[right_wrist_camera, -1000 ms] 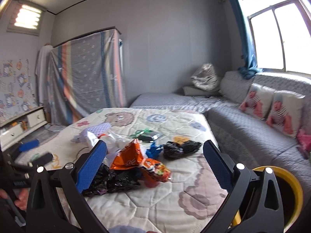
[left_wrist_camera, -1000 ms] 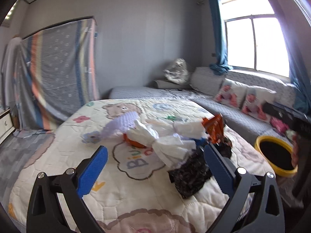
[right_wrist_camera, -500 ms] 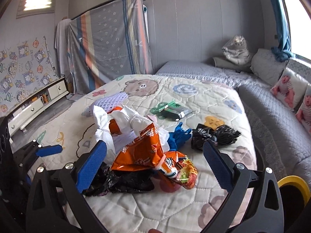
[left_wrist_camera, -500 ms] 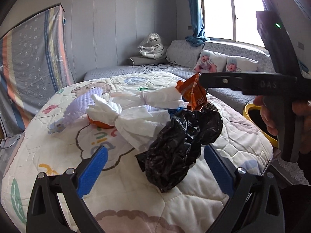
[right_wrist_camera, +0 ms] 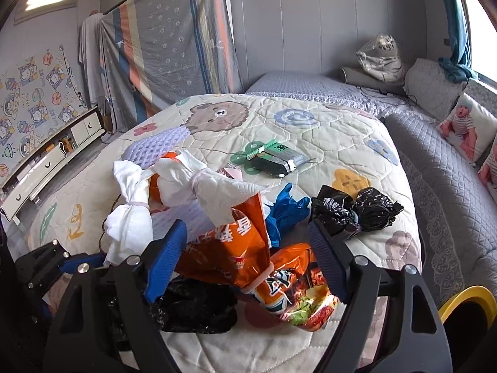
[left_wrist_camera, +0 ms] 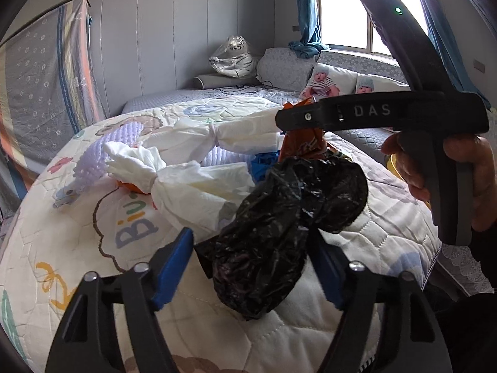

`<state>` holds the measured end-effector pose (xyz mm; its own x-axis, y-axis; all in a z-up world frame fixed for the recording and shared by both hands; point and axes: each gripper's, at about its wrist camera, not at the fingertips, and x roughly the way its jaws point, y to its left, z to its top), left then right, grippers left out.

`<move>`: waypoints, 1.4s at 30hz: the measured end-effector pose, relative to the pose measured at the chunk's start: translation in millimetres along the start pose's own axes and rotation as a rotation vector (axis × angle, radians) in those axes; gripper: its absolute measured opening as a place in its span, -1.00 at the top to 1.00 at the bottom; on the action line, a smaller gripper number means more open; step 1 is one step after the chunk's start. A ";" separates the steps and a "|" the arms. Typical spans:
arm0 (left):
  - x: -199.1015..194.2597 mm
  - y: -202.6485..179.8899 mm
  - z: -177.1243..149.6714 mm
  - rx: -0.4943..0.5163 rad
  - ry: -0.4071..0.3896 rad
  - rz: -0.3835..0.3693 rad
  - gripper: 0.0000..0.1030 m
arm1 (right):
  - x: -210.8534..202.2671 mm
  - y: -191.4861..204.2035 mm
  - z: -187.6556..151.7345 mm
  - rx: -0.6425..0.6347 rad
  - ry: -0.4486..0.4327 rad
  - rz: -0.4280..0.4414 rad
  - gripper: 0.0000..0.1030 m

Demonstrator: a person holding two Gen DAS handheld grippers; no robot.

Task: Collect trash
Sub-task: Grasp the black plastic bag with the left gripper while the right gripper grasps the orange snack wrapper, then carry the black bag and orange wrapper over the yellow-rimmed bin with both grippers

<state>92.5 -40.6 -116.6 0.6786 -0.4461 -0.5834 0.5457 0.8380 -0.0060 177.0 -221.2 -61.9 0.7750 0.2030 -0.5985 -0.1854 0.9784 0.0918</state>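
Both grippers are over the trash pile on the quilted bed (right_wrist_camera: 357, 130), jaws just been closing. Left gripper (left_wrist_camera: 251, 261) brackets the black plastic bag (left_wrist_camera: 279, 227), right gripper (right_wrist_camera: 245, 255) brackets the orange snack wrapper (right_wrist_camera: 230, 248); I can't tell if the pads bite yet on either. I'd seat each deeper before squeezing, since film slips and the wrapper overlaps the white tissue bundle (right_wrist_camera: 198, 183). Right view alone shows a second black bag (right_wrist_camera: 354, 208), blue glove (right_wrist_camera: 285, 208), dark packet (right_wrist_camera: 273, 158) and the yellow bin (right_wrist_camera: 466, 298); left view alone shows the person's hand (left_wrist_camera: 450, 168) on the right handle.
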 end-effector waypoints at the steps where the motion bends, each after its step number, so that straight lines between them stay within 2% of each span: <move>1: 1.1 -0.1 -0.3 -0.004 0.003 0.001 -0.19 | 0.9 -0.2 0.3 0.005 0.004 0.006 -0.34; 4: 0.9 -1.4 -1.6 -0.018 0.011 -0.017 0.06 | 1.3 -0.6 0.8 0.010 0.008 0.020 -0.19; 6: -0.2 -2.4 -2.3 -0.013 0.011 -0.024 0.14 | 0.2 -0.1 0.1 0.018 0.013 0.032 -0.13; 8: -1.0 -1.7 -3.2 -0.011 0.011 -0.023 0.24 | -0.2 0.0 -0.4 0.025 0.016 0.046 0.02; 9: -0.7 -0.3 -3.5 -0.015 0.014 -0.031 0.31 | -1.1 -0.1 -0.7 0.029 0.018 0.056 0.02; 11: -1.0 0.9 -3.5 -0.023 0.017 -0.039 0.38 | -2.6 0.4 -1.0 0.031 0.019 0.061 0.06; 16: -2.2 3.9 -2.2 -0.032 0.010 -0.049 0.57 | -5.2 -1.6 -2.0 0.063 0.023 0.109 0.31; 20: -3.2 5.1 -2.8 -0.038 0.012 -0.055 0.60 | -9.2 -2.1 -1.2 0.066 0.006 0.108 0.49; 25: -8.0 9.6 -4.7 -0.063 0.012 -0.068 0.61 | -13.8 -4.2 1.5 0.072 -0.010 0.096 0.60; 42: -46.3 33.0 -3.4 -0.104 -0.044 -0.081 0.62 | -39.4 -15.0 11.9 0.082 -0.093 0.023 0.81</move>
<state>77.4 8.7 -92.6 0.6563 -0.5255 -0.5415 0.5473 0.8255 -0.1378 156.4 -243.4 -30.2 0.8244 0.2241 -0.5198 -0.1564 0.9727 0.1714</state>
